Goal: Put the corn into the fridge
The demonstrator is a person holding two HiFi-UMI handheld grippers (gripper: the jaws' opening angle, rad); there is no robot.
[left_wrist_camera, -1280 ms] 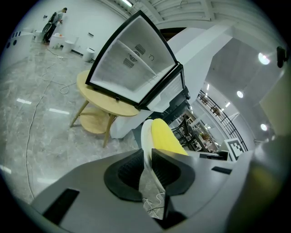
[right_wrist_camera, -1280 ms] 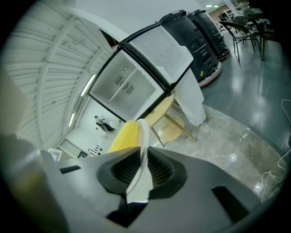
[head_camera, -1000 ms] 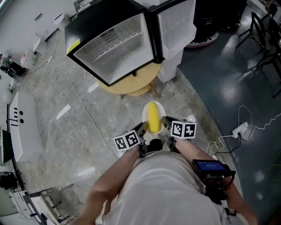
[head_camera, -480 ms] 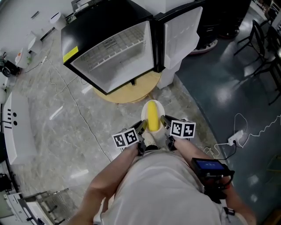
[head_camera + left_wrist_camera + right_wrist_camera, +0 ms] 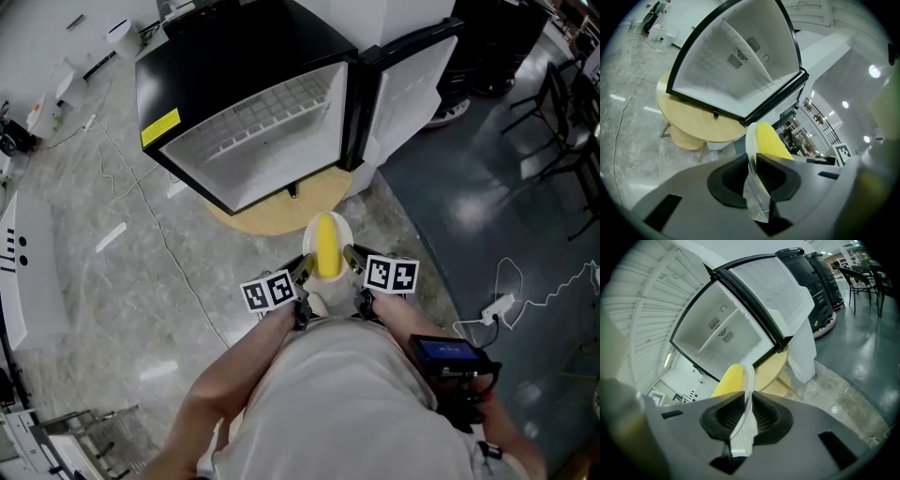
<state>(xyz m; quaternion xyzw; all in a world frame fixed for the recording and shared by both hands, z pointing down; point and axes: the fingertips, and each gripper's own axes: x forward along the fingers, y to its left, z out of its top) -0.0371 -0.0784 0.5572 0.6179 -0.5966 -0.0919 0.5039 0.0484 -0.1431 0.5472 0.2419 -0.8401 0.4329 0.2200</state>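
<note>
The corn (image 5: 327, 246) is held lying on a small white plate (image 5: 342, 228), in the air just short of the open fridge (image 5: 253, 122) and not yet inside it. The plate's rim is pinched on one side by the left gripper (image 5: 302, 273) and on the other by the right gripper (image 5: 352, 260), each pair of jaws narrowed onto the thin edge. The fridge is set on a low round wooden table (image 5: 281, 211), its door (image 5: 412, 84) swung out to the right. Pale marbled floor (image 5: 122, 272) is crossed by a thin cable (image 5: 169, 244); dark glossy flooring (image 5: 487, 187) with chairs (image 5: 572, 103) is seen at the right.
</note>
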